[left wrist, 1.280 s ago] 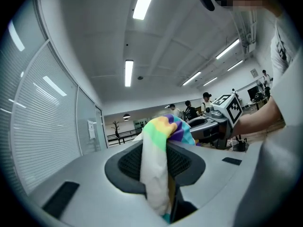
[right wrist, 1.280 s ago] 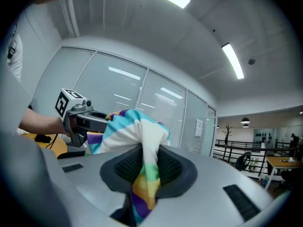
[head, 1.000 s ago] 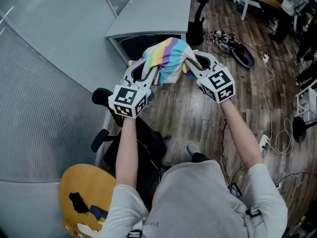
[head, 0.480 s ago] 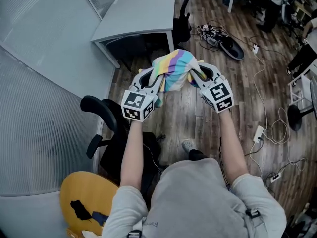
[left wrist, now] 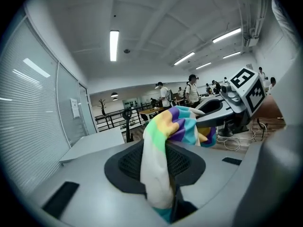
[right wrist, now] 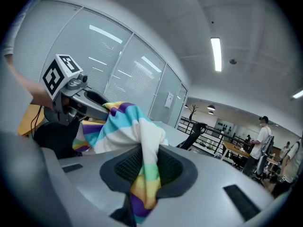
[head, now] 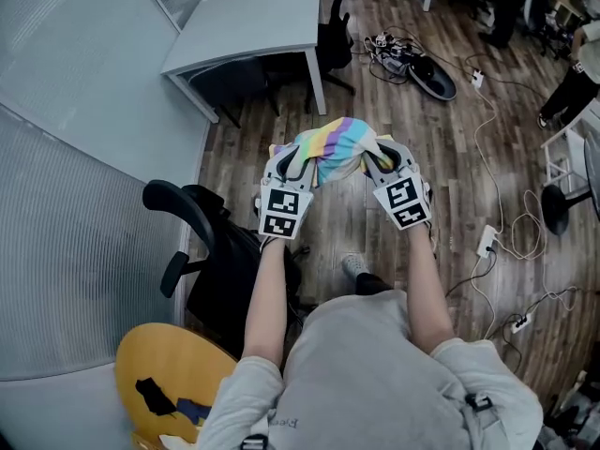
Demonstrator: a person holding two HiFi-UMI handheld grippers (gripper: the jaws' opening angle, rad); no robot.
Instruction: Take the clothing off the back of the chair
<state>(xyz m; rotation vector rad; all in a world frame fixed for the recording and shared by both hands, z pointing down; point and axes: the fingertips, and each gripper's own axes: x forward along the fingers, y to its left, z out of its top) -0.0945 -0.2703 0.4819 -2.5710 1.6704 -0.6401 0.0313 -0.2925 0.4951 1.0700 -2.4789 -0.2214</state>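
As it hangs between both claws, clothing: a bunched piece striped in yellow, green, turquoise, purple and white is held in the air above the floor, well apart from the chair.
Left claw: set narrow and closed on a white and green fold of the clothing; in the left gripper view the fold is pinched deep between the jaws.
Right claw: set narrow and closed on a fold striped white, green, yellow and purple; the pinch is shown plainly in the right gripper view.
Claws together: held side by side and near each other, with the marker cubes turned toward the person and the clothing bridging the two.
Chair: a black office chair with armrests is placed at the person's left, partly under the left forearm.
Counter: a grey top is set ahead and to the left, beside the ribbed wall panels.
Floor: dark wooden planks are strewn with cables on the right.
Yellow object: a rounded item is seen at the lower left; its kind cannot be told.
Person: a grey shirt and bare forearms are visible.
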